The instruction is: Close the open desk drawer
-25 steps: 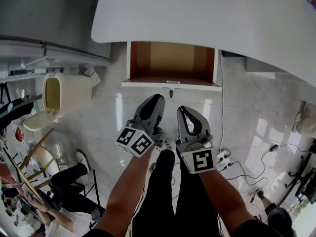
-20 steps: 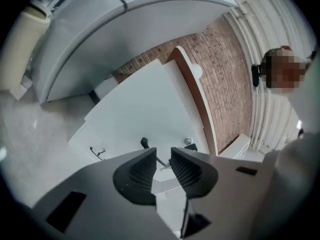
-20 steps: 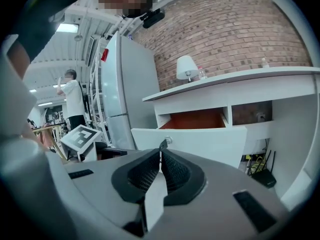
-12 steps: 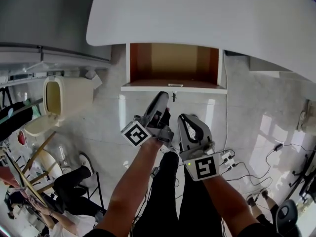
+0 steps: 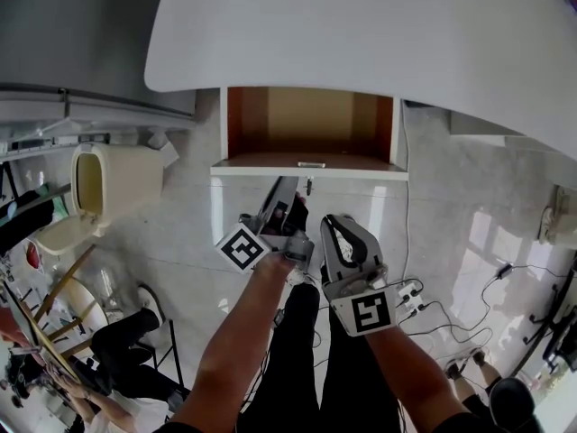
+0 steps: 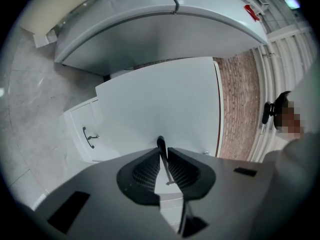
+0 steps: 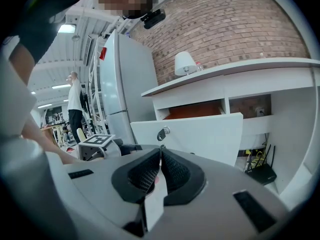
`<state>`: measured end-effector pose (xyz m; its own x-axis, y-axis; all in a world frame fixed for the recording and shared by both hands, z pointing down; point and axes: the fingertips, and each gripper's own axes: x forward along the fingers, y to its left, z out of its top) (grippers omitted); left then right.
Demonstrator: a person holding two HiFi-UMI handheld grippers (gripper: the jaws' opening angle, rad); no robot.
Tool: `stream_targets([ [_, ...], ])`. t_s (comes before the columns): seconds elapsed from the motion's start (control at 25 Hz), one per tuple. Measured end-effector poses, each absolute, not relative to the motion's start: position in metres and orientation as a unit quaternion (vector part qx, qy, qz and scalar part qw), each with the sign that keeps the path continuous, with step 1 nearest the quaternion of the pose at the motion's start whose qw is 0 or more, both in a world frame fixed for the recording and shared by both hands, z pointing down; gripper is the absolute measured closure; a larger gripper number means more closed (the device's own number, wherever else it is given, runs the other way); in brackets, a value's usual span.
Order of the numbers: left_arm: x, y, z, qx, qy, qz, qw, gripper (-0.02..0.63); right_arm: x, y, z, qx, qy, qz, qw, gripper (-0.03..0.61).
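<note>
We found the left gripper (image 6: 161, 150), jaws just closing on a thin dark piece (image 6: 160, 142) at the drawer (image 5: 306, 170); the right gripper (image 7: 160, 153) pinched empty; a bin (image 5: 117, 174) and cables (image 5: 451, 309) on the floor (image 5: 469, 206).

I can read no words, brands or numbers anywhere from here. The left marker cube (image 5: 242, 248) on the left gripper (image 5: 288, 186) and the right marker cube (image 5: 370, 312) on the right gripper (image 5: 338, 225) carry only black-and-white square code patterns, with no letters or digits among them. High on the front of the fridge (image 6: 150, 29), near its upper edge, sits a small red tag (image 6: 252, 10), but it is too small and blurred for me to read.
</note>
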<state>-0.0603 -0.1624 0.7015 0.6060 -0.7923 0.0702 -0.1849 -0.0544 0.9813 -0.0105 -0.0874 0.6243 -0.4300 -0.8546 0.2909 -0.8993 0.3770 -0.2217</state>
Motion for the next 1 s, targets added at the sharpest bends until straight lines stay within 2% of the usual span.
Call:
stream_targets([
  [1.0,-0.057,-0.191,0.685,0.665,-0.354,-0.295,0.587,0.575,0.006,-0.103,0.632,0.552,-0.812,0.179,0.061,0.549],
])
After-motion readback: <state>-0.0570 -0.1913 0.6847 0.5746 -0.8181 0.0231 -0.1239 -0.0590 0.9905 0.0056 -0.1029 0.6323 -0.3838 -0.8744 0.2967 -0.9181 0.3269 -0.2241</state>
